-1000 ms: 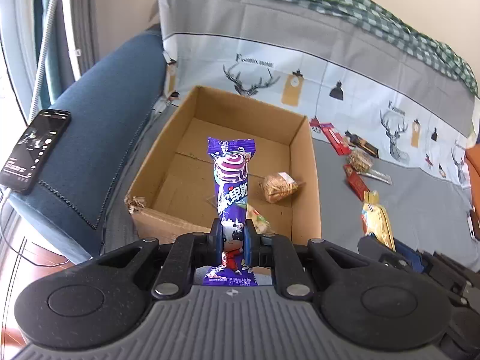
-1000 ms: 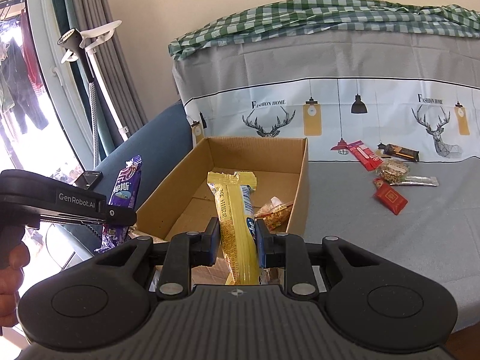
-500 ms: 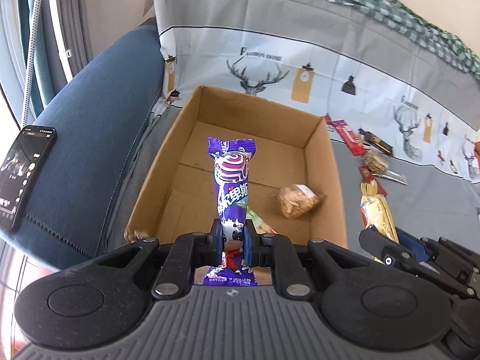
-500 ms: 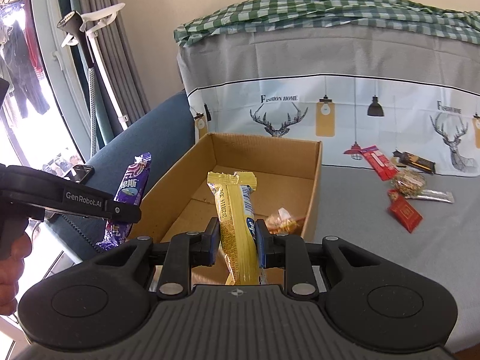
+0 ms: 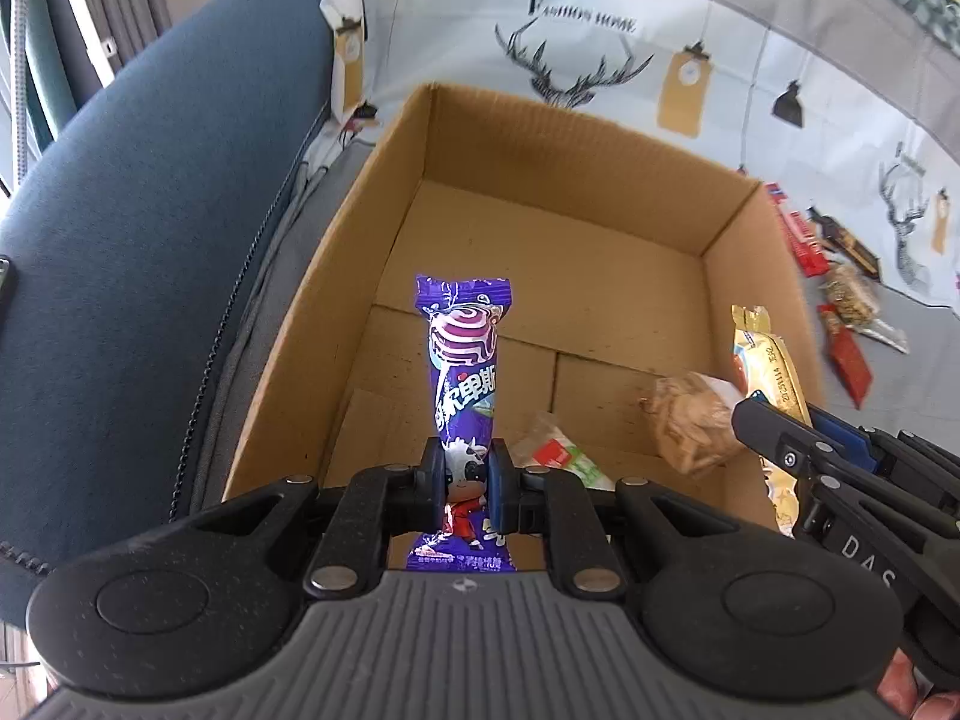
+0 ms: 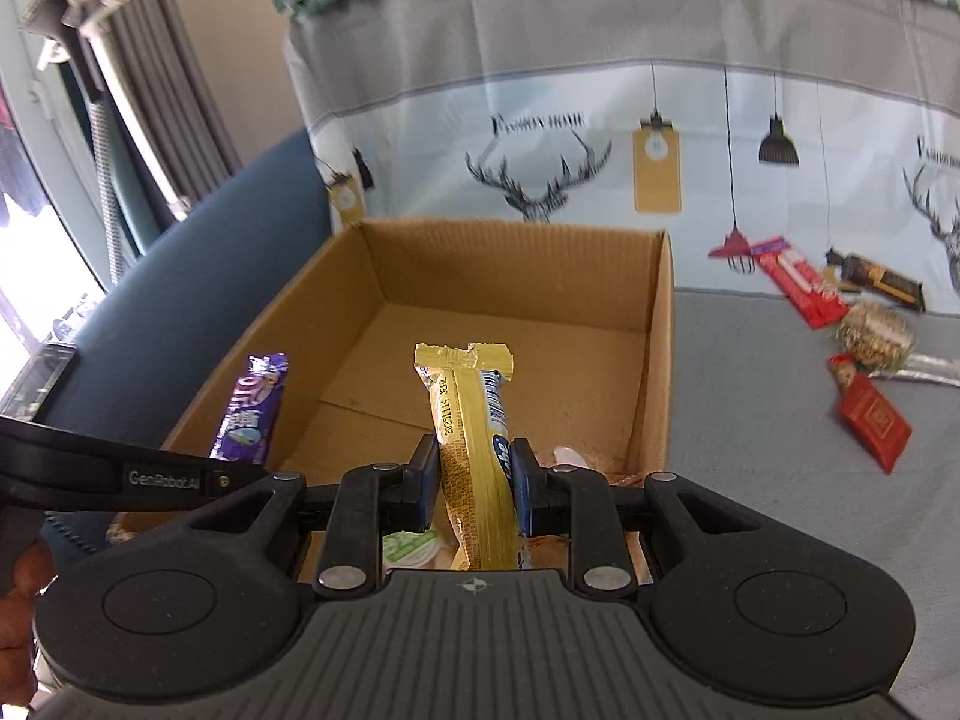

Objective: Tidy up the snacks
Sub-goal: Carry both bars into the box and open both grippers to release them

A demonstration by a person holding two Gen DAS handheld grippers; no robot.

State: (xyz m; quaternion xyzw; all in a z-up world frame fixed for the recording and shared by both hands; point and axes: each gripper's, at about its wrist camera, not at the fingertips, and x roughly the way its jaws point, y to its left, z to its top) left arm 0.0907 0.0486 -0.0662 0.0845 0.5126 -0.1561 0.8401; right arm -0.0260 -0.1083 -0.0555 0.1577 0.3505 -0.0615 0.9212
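Note:
My left gripper (image 5: 467, 474) is shut on a purple candy packet (image 5: 463, 360), which stands upright over the near left part of an open cardboard box (image 5: 576, 144). My right gripper (image 6: 473, 480) is shut on a yellow snack bar (image 6: 474, 420), held upright above the box (image 6: 516, 276) near its front edge. In the left wrist view the yellow bar (image 5: 765, 360) shows over the box's right wall. The purple packet (image 6: 252, 408) shows at the box's left wall in the right wrist view. On the box floor lie a clear pack of brown snack (image 5: 690, 414) and a small red-and-green packet (image 5: 558, 450).
The box rests on a grey-covered sofa seat (image 6: 810, 510) beside a dark blue armrest (image 5: 150, 252). Several loose snacks lie right of the box: red packets (image 6: 870, 420), a dark bar (image 6: 876, 282) and a clear bag of brown snack (image 6: 876, 330). A deer-print cloth (image 6: 600, 150) covers the backrest.
Both grippers have moved forward and down toward the box, which now looks larger. The yellow bar has come in over the box's right wall. Both grips are unchanged.

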